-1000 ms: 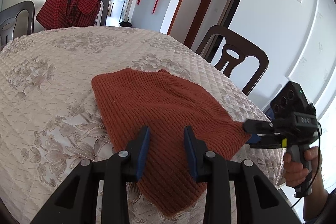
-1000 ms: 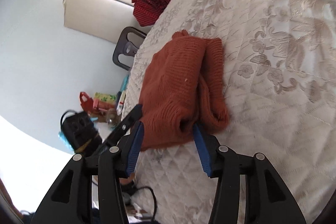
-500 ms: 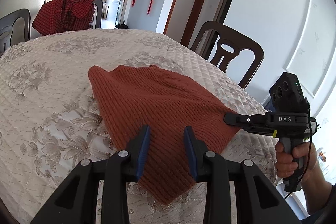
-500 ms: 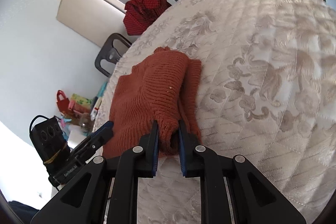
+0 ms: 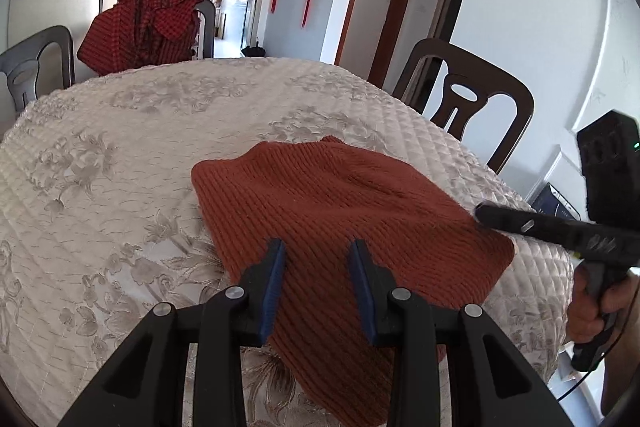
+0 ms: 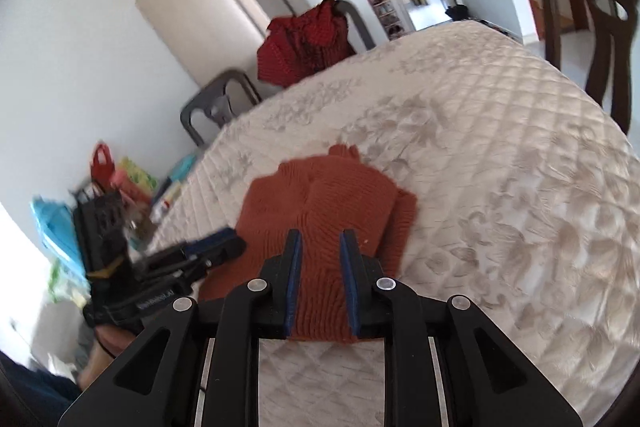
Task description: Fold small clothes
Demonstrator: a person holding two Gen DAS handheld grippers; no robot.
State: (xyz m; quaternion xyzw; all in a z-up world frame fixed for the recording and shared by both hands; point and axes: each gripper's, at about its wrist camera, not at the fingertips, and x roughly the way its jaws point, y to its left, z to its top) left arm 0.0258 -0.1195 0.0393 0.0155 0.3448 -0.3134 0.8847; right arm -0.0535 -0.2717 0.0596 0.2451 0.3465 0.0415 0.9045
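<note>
L gripper (image 5: 316,267): fingers apart, holding nothing, poised over near part of 1 rust knit garment (image 5: 340,211), prob. to take the hem for a fold. Garment lies at near R edge of table (image 5: 120,155), partly folded. R gripper (image 6: 320,251): fingers part-open around garment's edge; grip can't be confirmed. 1 red checked garment (image 5: 140,27) on a far chair.
</note>
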